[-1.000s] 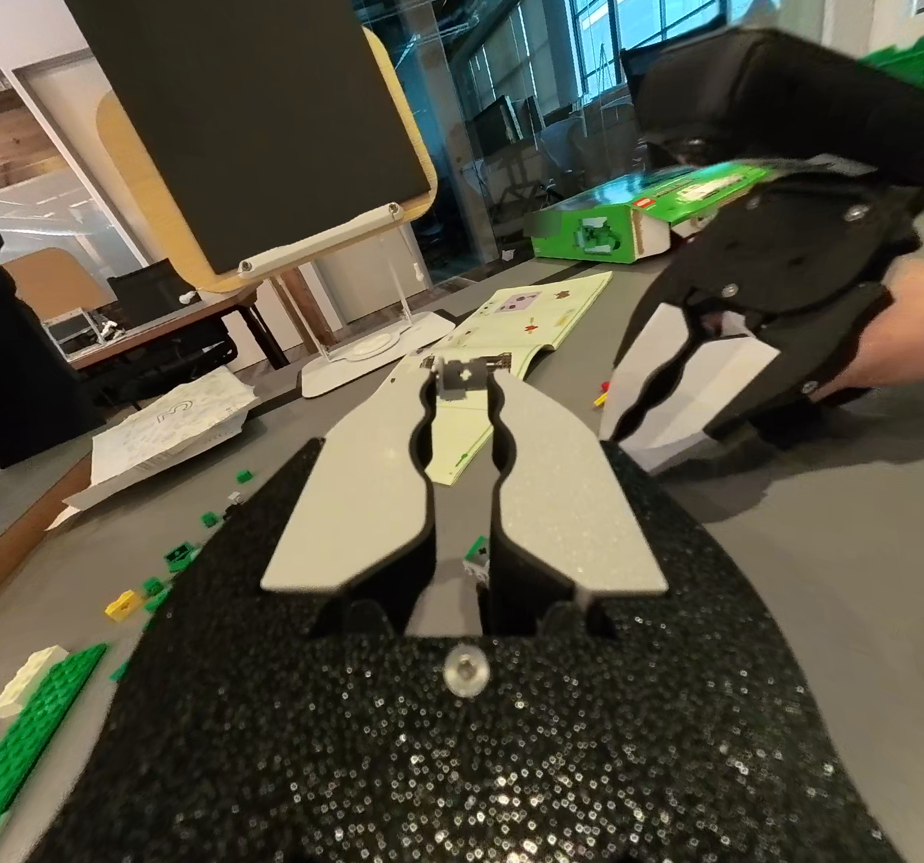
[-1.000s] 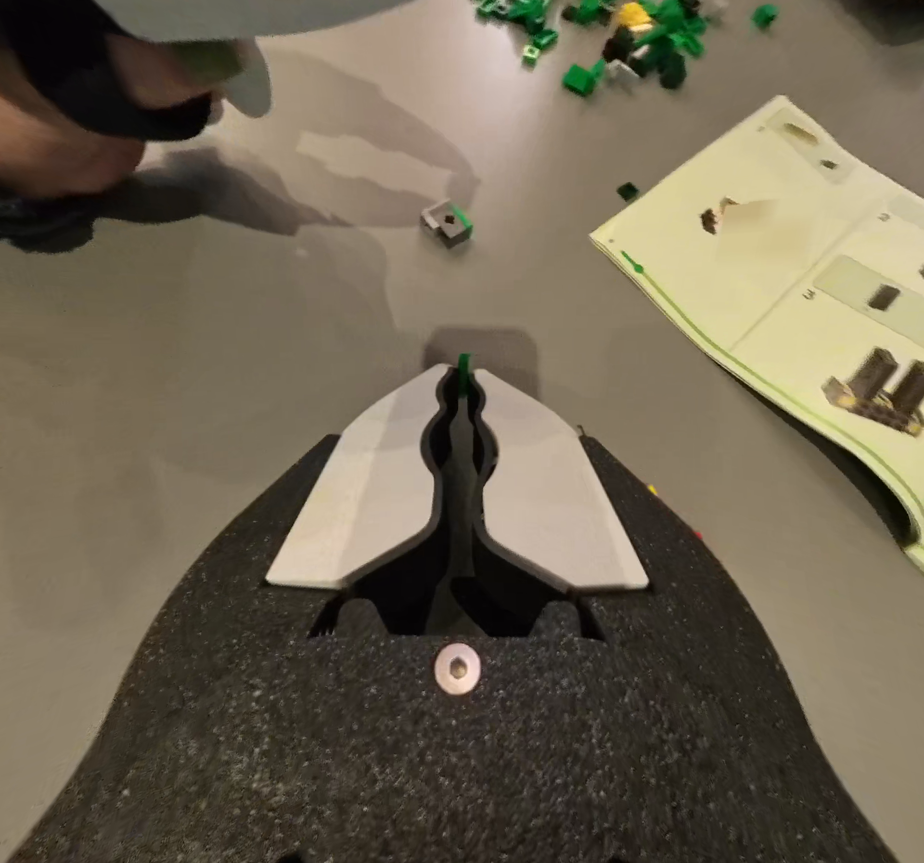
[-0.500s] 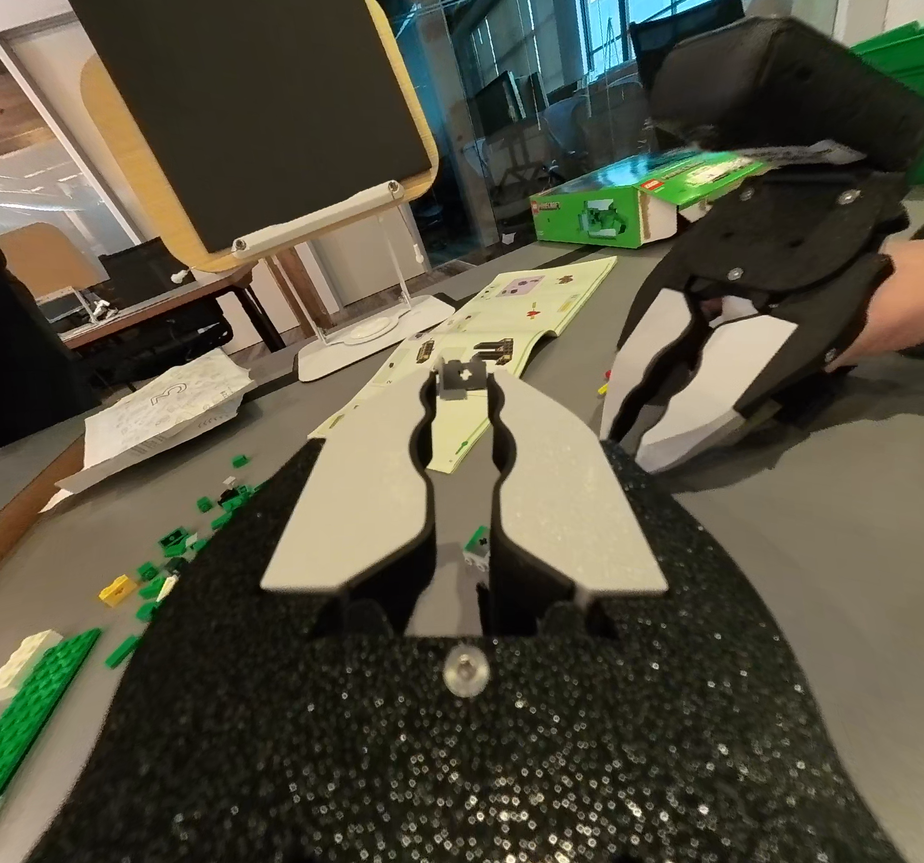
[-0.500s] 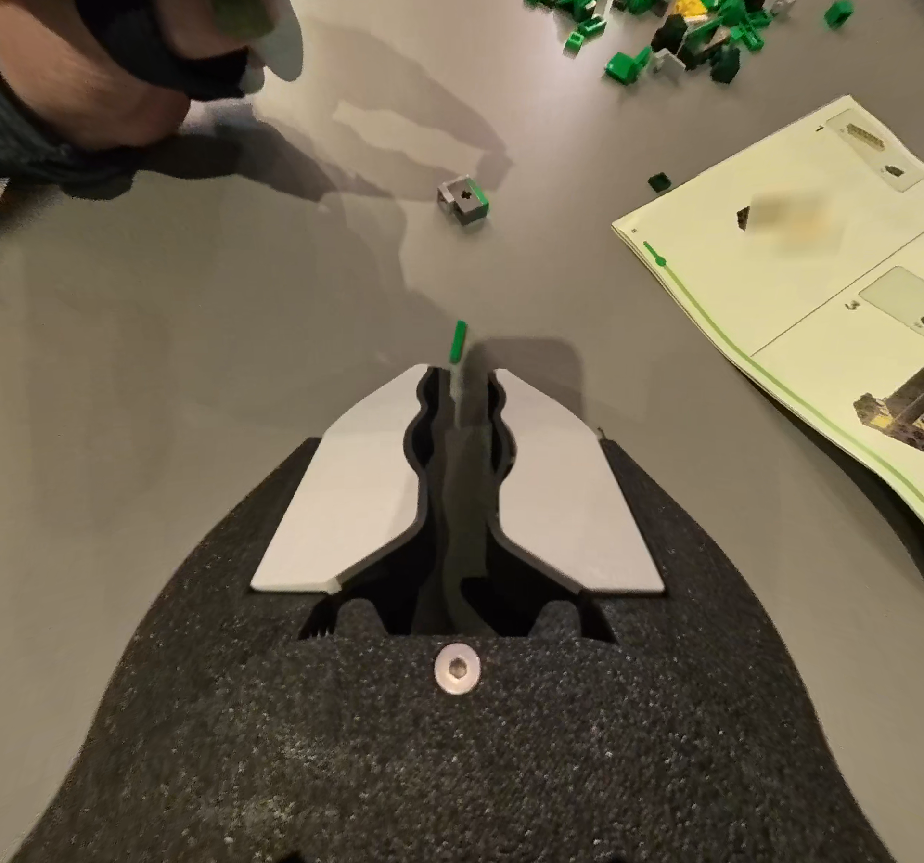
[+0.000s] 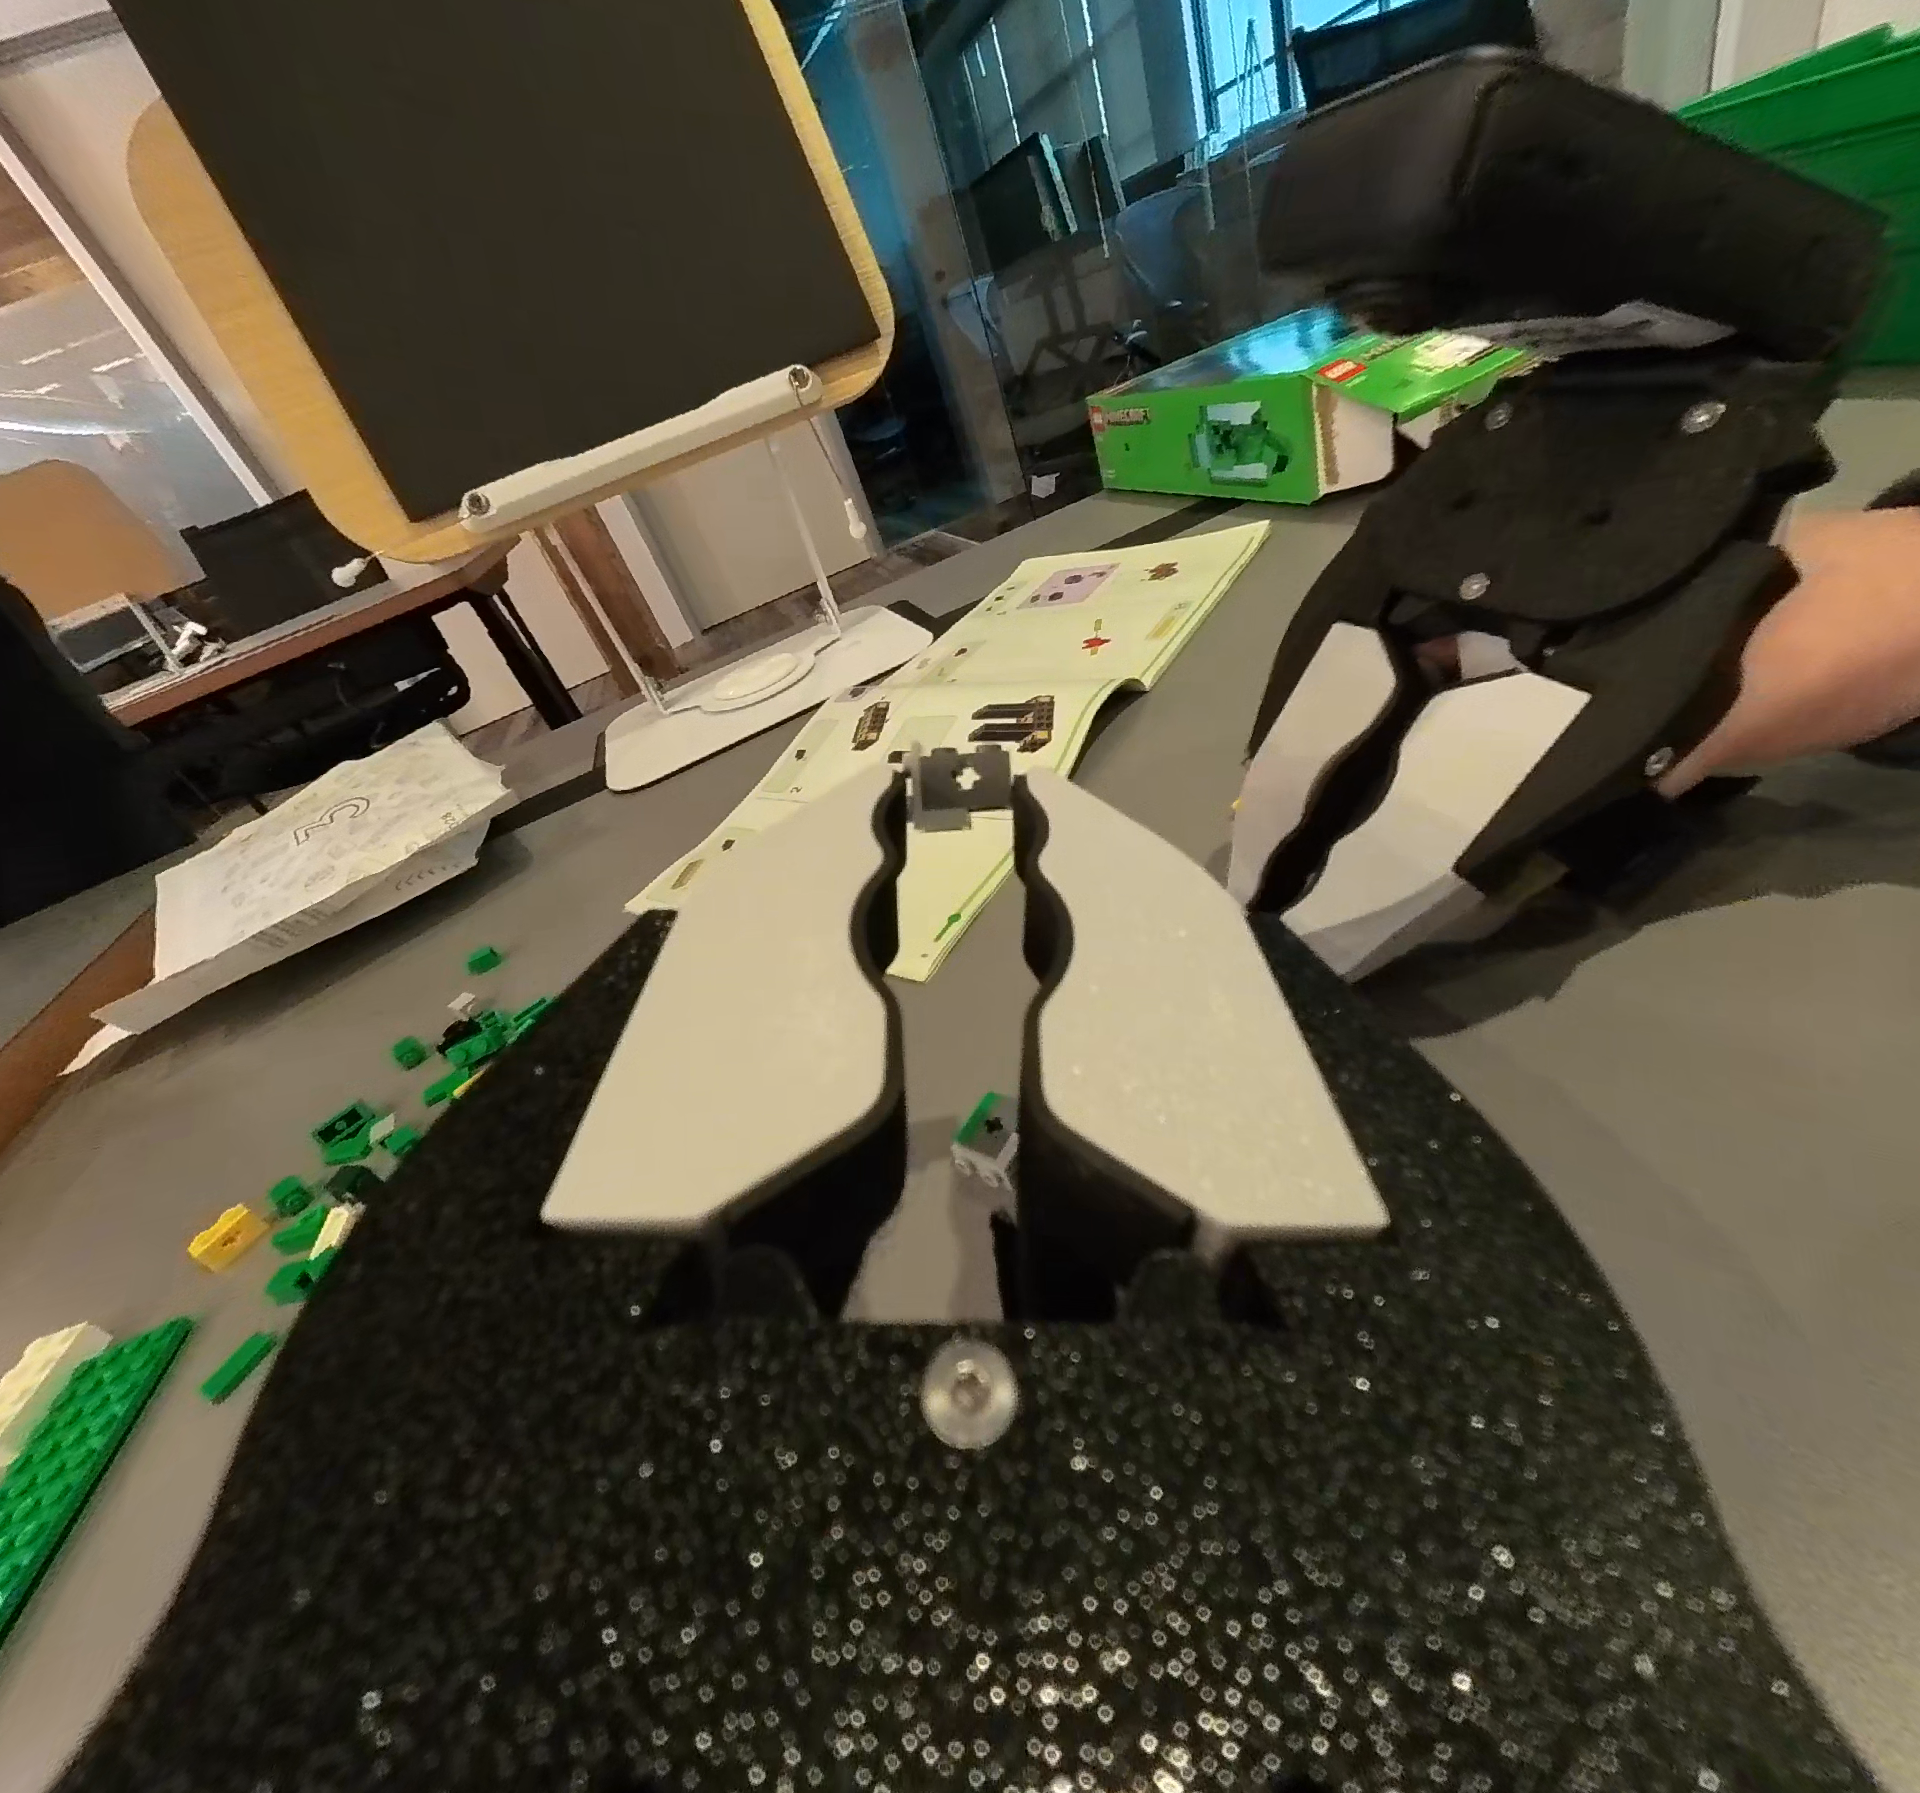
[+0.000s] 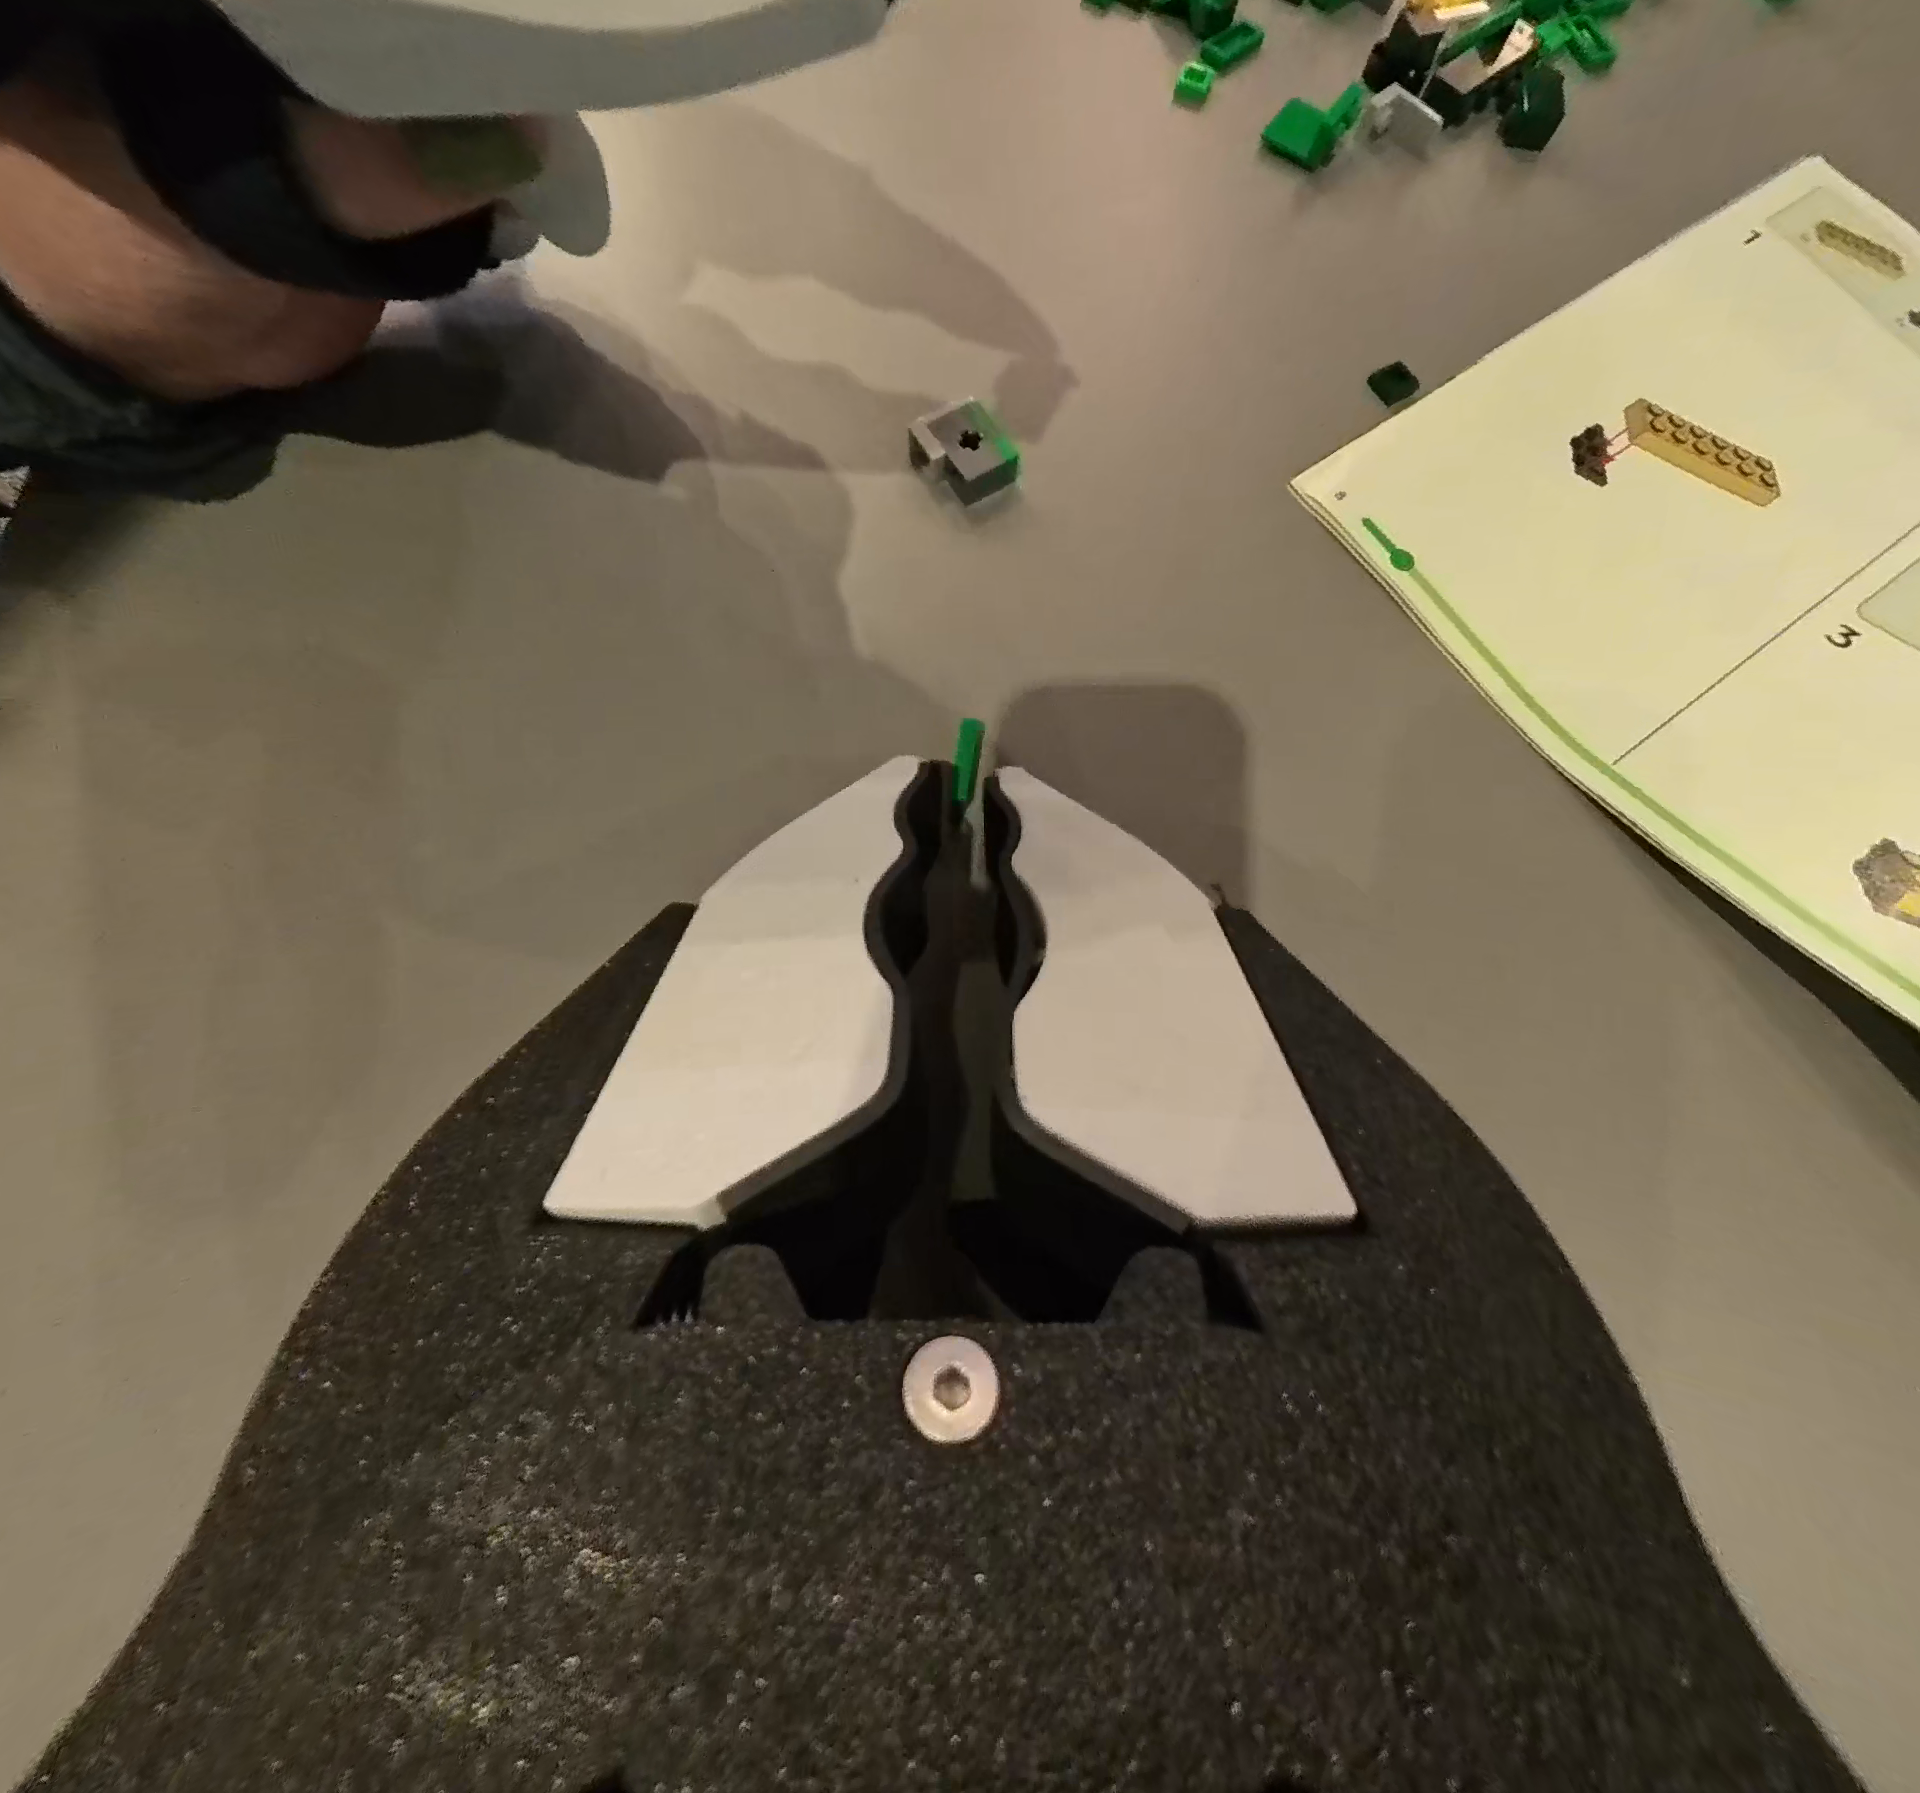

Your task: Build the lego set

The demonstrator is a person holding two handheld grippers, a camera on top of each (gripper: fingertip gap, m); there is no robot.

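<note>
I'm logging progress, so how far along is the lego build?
Early. Done: one small grey and green assembly sits on the table. In hand: the left tool grips a grey piece; the right tool pinches a thin green piece. Left: the loose brick pile and the green baseplate.

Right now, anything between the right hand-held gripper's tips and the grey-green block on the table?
No. Right wrist view shows bare grey table between the right hand-held gripper and the block.
</note>
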